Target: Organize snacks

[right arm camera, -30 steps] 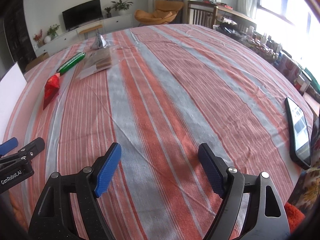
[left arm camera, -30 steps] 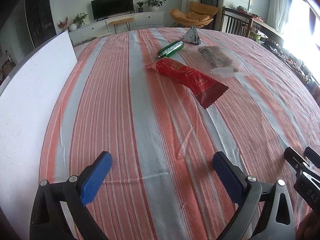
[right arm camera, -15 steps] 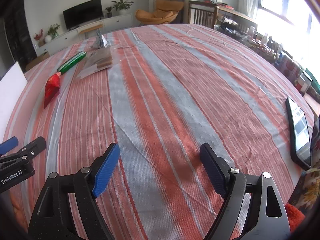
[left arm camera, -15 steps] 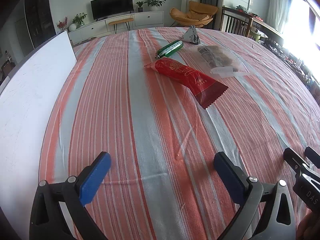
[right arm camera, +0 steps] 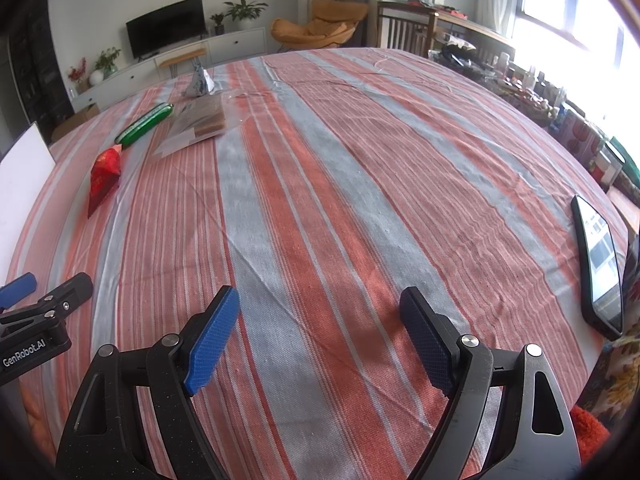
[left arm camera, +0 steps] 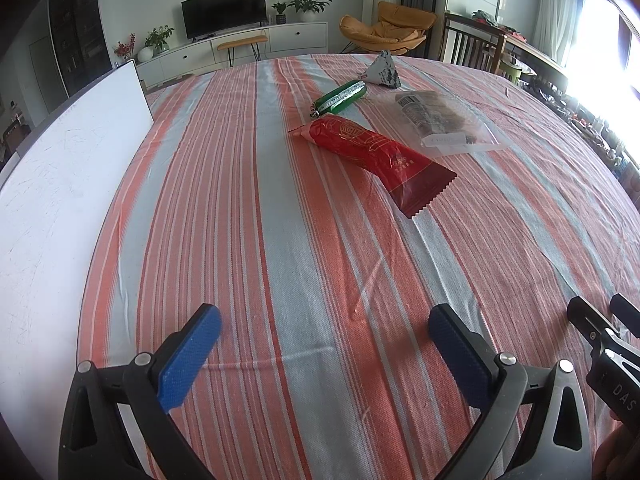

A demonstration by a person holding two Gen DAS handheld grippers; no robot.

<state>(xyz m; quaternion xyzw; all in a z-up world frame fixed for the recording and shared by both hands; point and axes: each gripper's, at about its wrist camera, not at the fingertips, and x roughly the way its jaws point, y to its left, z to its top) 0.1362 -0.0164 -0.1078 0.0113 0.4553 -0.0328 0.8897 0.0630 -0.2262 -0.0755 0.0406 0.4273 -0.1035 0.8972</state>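
Note:
Several snacks lie on the striped tablecloth: a red packet, a green tube snack, a clear bag of brown snacks and a grey pyramid pack. They also show in the right wrist view: the red packet, green tube, clear bag and grey pack. My left gripper is open and empty, well short of the red packet. My right gripper is open and empty over bare cloth.
A white board lies along the table's left side. A phone lies near the right edge. Chairs and a cluttered sideboard stand beyond the table's far right.
Both grippers have crept slightly forward; the snacks look a little nearer. Nothing was taken hold of or let go.

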